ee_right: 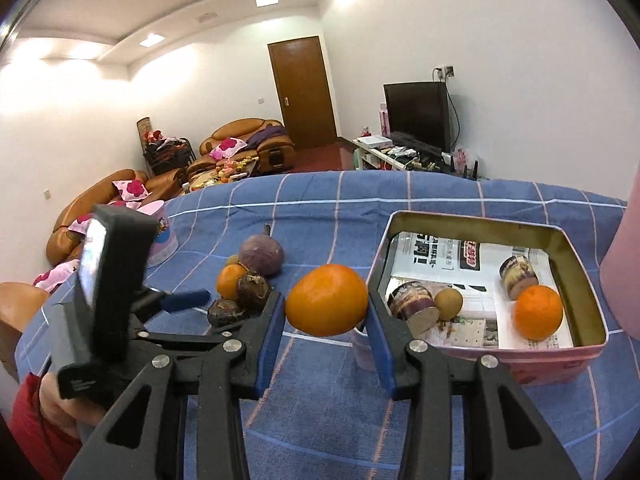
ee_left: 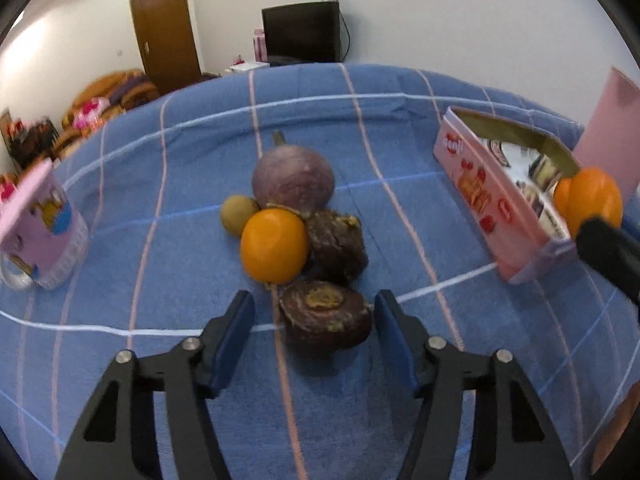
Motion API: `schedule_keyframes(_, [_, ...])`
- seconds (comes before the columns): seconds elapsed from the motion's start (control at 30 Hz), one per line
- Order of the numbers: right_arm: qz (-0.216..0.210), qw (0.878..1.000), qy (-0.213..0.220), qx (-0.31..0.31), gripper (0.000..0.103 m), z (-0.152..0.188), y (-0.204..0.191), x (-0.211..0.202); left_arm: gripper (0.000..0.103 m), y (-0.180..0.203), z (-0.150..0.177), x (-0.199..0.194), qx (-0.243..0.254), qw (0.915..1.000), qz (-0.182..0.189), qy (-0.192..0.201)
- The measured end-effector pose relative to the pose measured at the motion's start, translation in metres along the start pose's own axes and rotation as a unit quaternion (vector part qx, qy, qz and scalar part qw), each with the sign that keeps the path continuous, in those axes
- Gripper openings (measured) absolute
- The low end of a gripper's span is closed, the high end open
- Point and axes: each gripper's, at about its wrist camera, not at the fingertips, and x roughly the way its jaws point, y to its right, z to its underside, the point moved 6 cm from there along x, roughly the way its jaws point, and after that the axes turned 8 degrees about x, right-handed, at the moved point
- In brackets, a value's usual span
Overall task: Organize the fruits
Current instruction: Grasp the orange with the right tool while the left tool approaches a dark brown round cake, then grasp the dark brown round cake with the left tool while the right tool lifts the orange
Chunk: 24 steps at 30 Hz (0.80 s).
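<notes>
A pile of fruit lies on the blue checked cloth: a purple round fruit (ee_left: 293, 179), a small green-yellow fruit (ee_left: 239, 214), an orange (ee_left: 274, 245) and two dark brown fruits (ee_left: 337, 246), (ee_left: 325, 313). My left gripper (ee_left: 314, 320) is open, its pads either side of the nearer brown fruit. My right gripper (ee_right: 326, 312) is shut on an orange (ee_right: 327, 299), held above the cloth left of the pink tin (ee_right: 584, 354). The tin holds an orange (ee_right: 538, 312), a small green fruit (ee_right: 449, 303) and two brown fruits (ee_right: 412, 307), (ee_right: 517, 275).
A pink cup (ee_left: 38, 236) stands at the cloth's left side. The tin's pink lid (ee_left: 610, 120) stands behind the tin. A TV (ee_right: 418, 114), sofas (ee_right: 248, 144) and a door (ee_right: 302, 92) are beyond the cloth's far edge.
</notes>
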Motion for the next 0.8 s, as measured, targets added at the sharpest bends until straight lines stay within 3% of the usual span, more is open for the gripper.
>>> schedule_keyframes(0.07, [-0.001,1.0,-0.001,0.0,0.043,0.0,-0.003,0.0,0.055,-0.005,0.0,-0.002,-0.015,0.9999,0.004,0.004])
schedule_keyframes(0.1, [-0.002,1.0,-0.001,-0.001,0.043,0.0,-0.005,0.002,0.045,-0.006,0.0,-0.003,-0.018,0.9998,0.011,0.007])
schedule_keyframes(0.13, [-0.004,1.0,-0.001,-0.002,0.043,0.001,-0.006,0.002,0.043,-0.004,-0.001,-0.005,-0.016,0.9996,0.02,0.012])
schedule_keyframes(0.3, [0.0,1.0,0.0,-0.003,0.043,0.002,-0.007,0.003,0.042,-0.008,0.001,-0.014,-0.018,0.9995,0.004,0.025])
schedule_keyframes(0.43, [-0.001,1.0,0.002,0.001,0.043,0.001,-0.004,0.002,0.042,-0.025,-0.004,-0.036,-0.052,0.9952,0.001,0.083])
schedule_keyframes(0.57, [0.002,1.0,0.013,-0.002,0.043,-0.002,-0.003,-0.002,0.042,-0.05,-0.005,-0.057,-0.106,0.984,-0.039,0.138])
schedule_keyframes(0.8, [0.042,0.996,0.062,-0.038,0.043,-0.015,0.005,-0.015,0.042,-0.069,0.001,-0.07,-0.134,0.9714,-0.106,0.166])
